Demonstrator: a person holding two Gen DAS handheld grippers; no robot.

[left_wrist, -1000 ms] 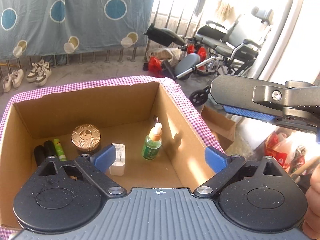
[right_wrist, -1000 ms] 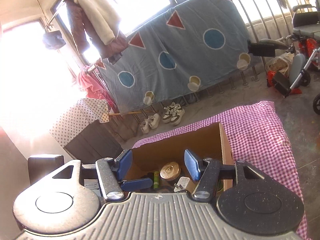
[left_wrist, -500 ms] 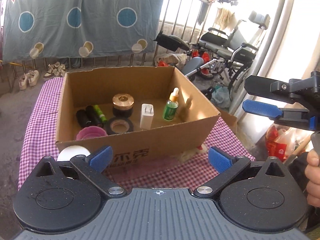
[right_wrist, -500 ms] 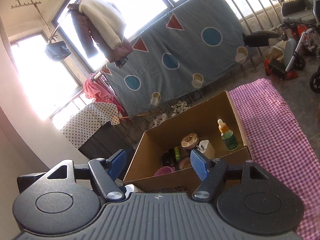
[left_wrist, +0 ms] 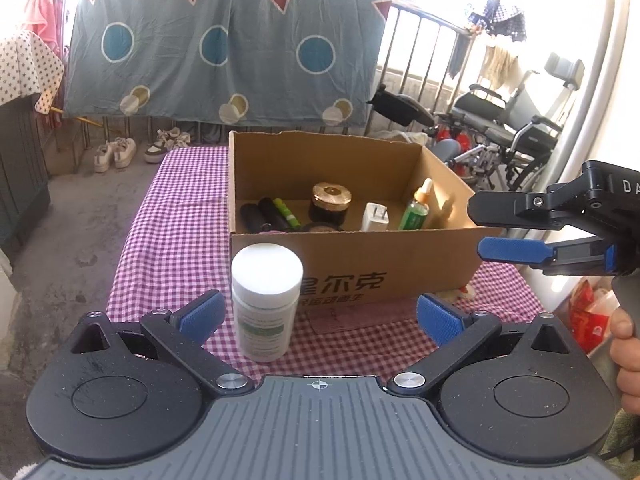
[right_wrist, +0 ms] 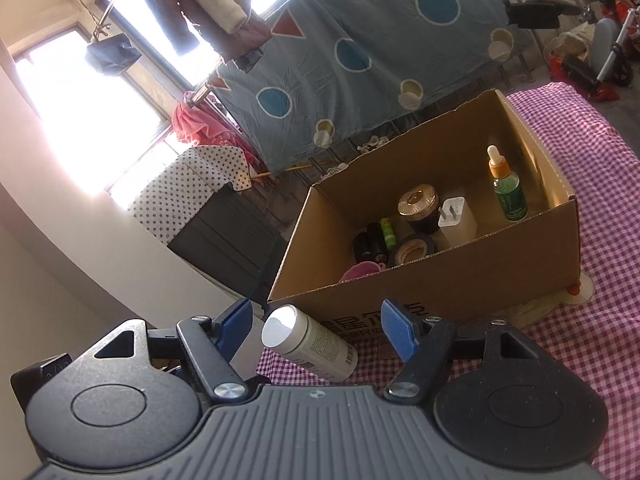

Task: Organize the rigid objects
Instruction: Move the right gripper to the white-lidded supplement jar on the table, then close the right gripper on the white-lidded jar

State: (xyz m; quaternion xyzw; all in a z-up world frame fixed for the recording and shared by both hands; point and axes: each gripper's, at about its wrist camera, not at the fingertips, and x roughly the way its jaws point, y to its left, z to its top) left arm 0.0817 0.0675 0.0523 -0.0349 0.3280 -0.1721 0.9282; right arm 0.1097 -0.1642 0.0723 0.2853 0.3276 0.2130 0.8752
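Note:
A white pill bottle (left_wrist: 266,300) with a white cap stands upright on the checked cloth, in front of the cardboard box (left_wrist: 360,256). My left gripper (left_wrist: 320,316) is open; the bottle sits between its fingers near the left pad (left_wrist: 202,316), untouched. In the right wrist view the same bottle (right_wrist: 308,344) lies between the fingers of my open right gripper (right_wrist: 316,326), apart from both pads. The right gripper (left_wrist: 500,228) reaches in from the right, beside the box's corner. Inside the box (right_wrist: 460,280) are a gold-lidded jar (right_wrist: 418,206), a white plug (right_wrist: 454,216), a green dropper bottle (right_wrist: 508,192) and dark tubes.
The purple checked cloth (left_wrist: 172,232) covers a narrow table; its left edge drops to a concrete floor with shoes (left_wrist: 114,154). A wheelchair (left_wrist: 516,132) stands at the back right, a dark cabinet (right_wrist: 224,236) to the left. A hand (left_wrist: 626,352) holds the right gripper's grip.
Both grippers have drawn back from over the box to the cloth in front of it. The white bottle has come into view between their fingers. The right jaws have widened.

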